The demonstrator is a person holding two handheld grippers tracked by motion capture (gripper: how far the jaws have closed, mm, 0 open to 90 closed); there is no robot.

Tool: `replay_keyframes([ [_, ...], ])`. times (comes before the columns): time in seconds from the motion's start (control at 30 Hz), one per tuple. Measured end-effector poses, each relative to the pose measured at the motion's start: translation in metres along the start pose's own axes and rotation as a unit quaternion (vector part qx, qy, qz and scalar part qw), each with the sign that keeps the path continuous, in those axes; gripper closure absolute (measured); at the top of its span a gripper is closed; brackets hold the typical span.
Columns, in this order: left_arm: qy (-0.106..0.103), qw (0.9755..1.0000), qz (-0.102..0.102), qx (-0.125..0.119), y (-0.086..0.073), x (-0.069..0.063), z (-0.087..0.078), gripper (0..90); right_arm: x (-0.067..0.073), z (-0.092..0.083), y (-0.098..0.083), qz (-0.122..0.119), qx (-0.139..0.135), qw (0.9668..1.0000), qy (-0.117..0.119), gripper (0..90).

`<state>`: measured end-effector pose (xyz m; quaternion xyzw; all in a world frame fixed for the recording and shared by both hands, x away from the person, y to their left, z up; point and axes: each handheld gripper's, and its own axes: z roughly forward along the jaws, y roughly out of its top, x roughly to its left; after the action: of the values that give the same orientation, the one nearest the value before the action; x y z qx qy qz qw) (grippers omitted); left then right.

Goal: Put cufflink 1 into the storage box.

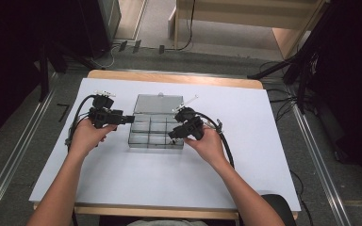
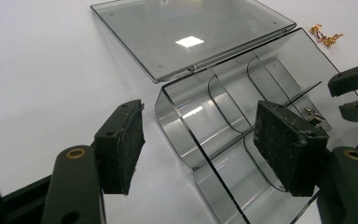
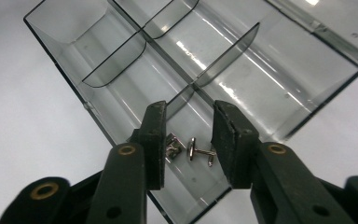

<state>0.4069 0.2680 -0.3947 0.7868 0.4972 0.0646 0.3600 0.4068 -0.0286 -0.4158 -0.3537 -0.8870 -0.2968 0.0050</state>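
High view. Clear compartment box (image 1: 156, 134) sits at frame centre on the white table (image 1: 122, 174), its lid (image 1: 159, 104) open and lying flat toward the top of the frame. Left gripper (image 1: 131, 119) at the box's left edge, held level, pointing right. Right gripper (image 1: 172, 135) over the box's lower right compartments, jaws angled down-left. Jaw gaps too small to read. Cables trail from both.

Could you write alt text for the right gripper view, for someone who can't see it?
Two black jaws of the right gripper stand apart above small silver cufflinks lying in a corner compartment of a clear smoky plastic organiser box on a white table.
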Motion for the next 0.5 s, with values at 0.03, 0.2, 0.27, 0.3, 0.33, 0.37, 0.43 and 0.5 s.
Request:
replay_keyframes([
  [0.03, 0.0, 1.0, 0.001, 0.0, 0.0, 0.0, 0.0, 34.1, -0.001, -0.001, 0.0, -0.001, -0.001, 1.0, 0.001, 65.0],
  [0.2, 0.0, 1.0, 0.0, 0.001, 0.0, 0.001, 0.0, 34.1, -0.005, -0.011, 0.001, 0.007, -0.015, 0.9999, 0.004, 61.8],
  [0.27, 0.0, 1.0, 0.0, 0.002, 0.0, 0.001, 0.0, 34.1, -0.009, -0.016, 0.001, 0.013, -0.022, 0.9997, 0.003, 59.6],
  [0.3, 0.001, 1.0, 0.0, 0.001, 0.0, 0.0, 0.0, 34.1, -0.01, -0.017, 0.001, 0.015, -0.025, 0.9996, 0.003, 58.9],
  [0.33, 0.001, 1.0, 0.001, 0.001, 0.0, 0.0, 0.0, 34.1, -0.012, -0.019, 0.001, 0.019, -0.027, 0.9995, 0.003, 58.1],
  [0.37, 0.001, 1.0, 0.001, 0.001, 0.0, 0.0, 0.0, 34.1, -0.012, -0.019, 0.001, 0.019, -0.027, 0.9995, 0.003, 58.1],
  [0.43, 0.001, 1.0, 0.0, 0.0, 0.0, 0.0, 0.0, 34.1, -0.016, -0.023, 0.0, 0.022, -0.035, 0.9992, 0.001, 56.1],
  [0.5, 0.001, 1.0, -0.001, -0.001, 0.0, 0.0, 0.0, 34.1, -0.017, -0.023, 0.0, 0.024, -0.035, 0.9991, 0.0, 56.0],
])
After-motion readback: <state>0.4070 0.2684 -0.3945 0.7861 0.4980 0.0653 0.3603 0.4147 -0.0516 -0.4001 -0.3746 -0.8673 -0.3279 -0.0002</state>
